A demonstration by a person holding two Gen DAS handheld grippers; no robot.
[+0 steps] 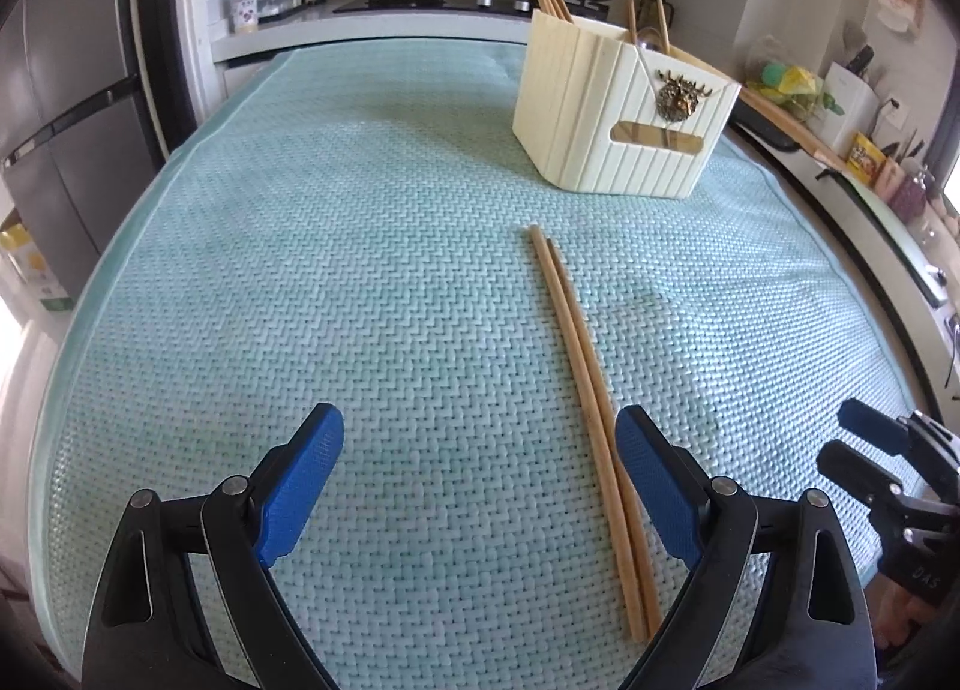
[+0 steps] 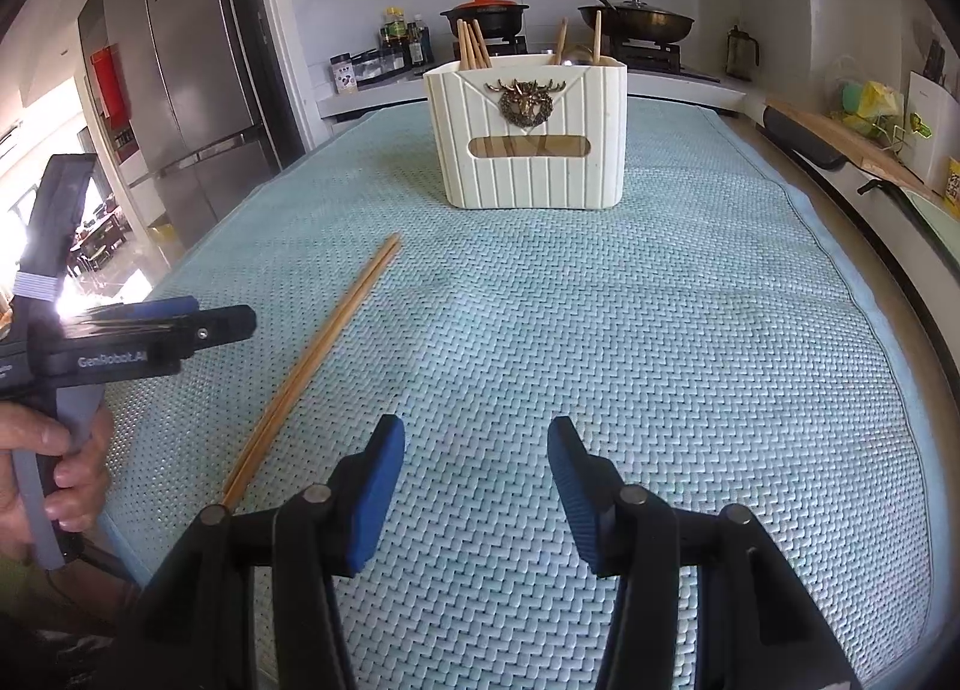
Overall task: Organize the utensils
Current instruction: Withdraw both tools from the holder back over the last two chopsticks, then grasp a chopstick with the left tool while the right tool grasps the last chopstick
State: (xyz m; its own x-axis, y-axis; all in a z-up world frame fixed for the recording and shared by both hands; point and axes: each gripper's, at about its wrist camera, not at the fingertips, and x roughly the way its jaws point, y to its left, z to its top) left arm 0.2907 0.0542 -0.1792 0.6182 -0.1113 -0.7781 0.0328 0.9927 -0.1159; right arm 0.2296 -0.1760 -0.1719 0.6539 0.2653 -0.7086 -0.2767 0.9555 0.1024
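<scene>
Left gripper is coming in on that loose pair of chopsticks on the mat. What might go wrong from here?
1. The chopsticks lie flat beside the left gripper's inner right finger, not centred, so closing may catch one or roll them apart.
2. They lie flat on the woven mat; the pads may snag it.
3. The cream holder already holds upright chopsticks, so insertion may collide.

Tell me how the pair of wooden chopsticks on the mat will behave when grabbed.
The chopsticks look thin, straight and wooden, so probably stiff and light. Lying loose side by side, they may split apart or one may slip out. The woven mat should limit rolling.
</scene>
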